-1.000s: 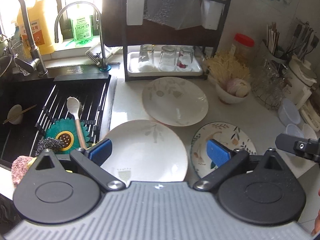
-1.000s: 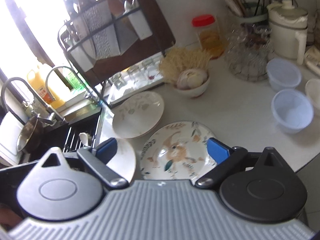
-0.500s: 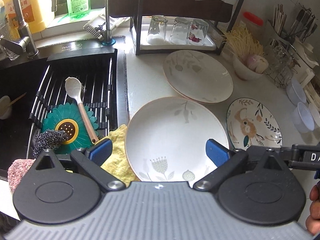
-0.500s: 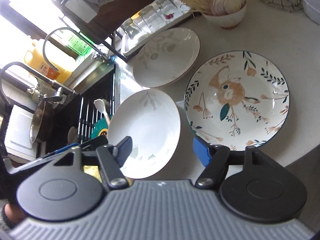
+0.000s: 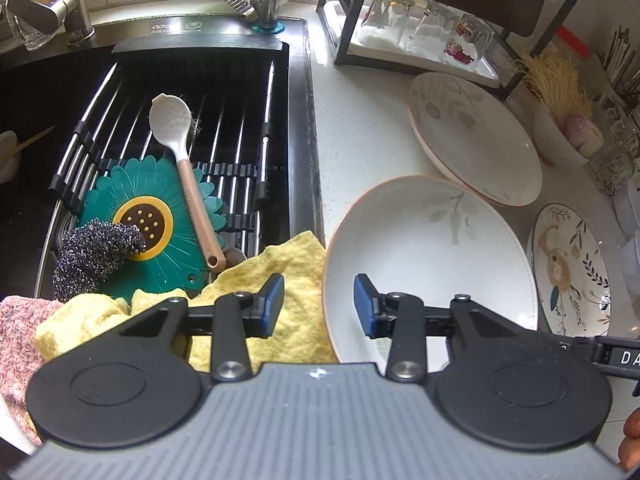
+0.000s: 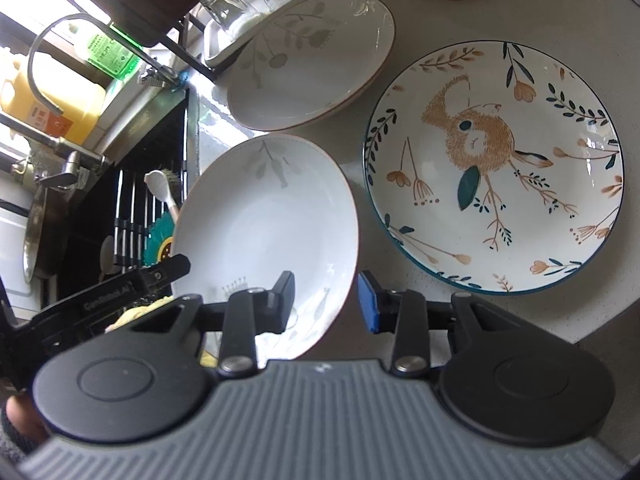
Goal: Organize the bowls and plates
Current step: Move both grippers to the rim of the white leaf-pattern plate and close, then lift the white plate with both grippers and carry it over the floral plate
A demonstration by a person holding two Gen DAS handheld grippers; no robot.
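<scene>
Near white plate [image 5: 432, 248] on the counter just beside the sink [image 5: 180, 92], edge resting on a yellow cloth [image 5: 296, 304]. Left gripper [image 5: 318, 306] closing across the plate's sink-side rim, pads not yet pressing. Right gripper [image 6: 326, 302] closing across the opposite rim, still a gap. Bird plate [image 6: 494, 168] farther from the sink. Second white plate [image 6: 312, 60] behind, near the sink's far corner.

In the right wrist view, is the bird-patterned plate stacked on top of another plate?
No: the bird-patterned plate lies alone on the counter, beside the white plate.
</scene>
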